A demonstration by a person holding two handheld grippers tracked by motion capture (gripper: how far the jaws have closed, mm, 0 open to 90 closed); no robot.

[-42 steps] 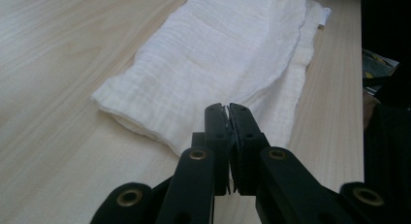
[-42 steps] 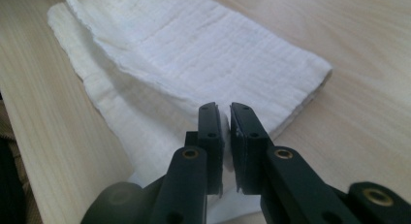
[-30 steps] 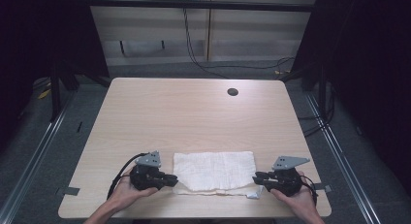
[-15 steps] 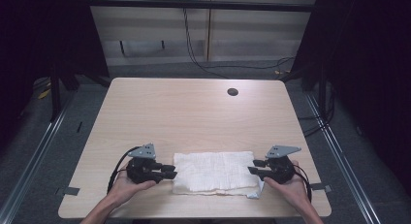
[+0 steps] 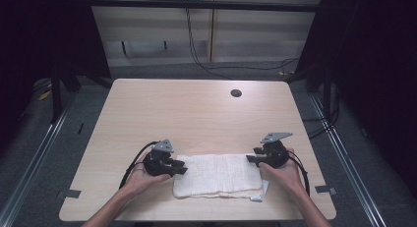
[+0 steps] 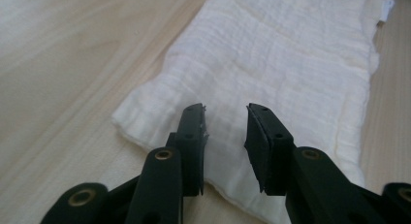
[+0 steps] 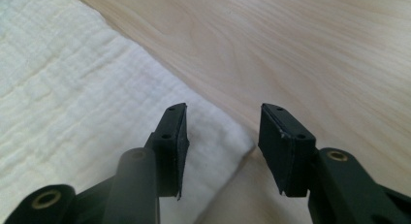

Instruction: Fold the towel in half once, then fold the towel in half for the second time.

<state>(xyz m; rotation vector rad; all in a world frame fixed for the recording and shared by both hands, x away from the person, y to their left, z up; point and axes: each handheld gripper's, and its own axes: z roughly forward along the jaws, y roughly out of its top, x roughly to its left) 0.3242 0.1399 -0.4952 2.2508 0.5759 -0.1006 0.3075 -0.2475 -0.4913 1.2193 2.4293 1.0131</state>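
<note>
A folded white cloth [image 5: 218, 182] is lying flat on the tabletop [image 5: 196, 119] near its front edge, between the two grippers. The left gripper [image 5: 180, 170] is hovering over the cloth's left end, its fingers [image 6: 194, 136] standing apart and holding nothing. The right gripper [image 5: 250, 158] is sitting at the far right corner, fingers [image 7: 283, 141] likewise spread wide and gripping nothing.

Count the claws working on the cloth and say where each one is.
2. The left claw sits at the cloth's left end, open. The right claw sits at its right end, near the far corner, also open.
</note>
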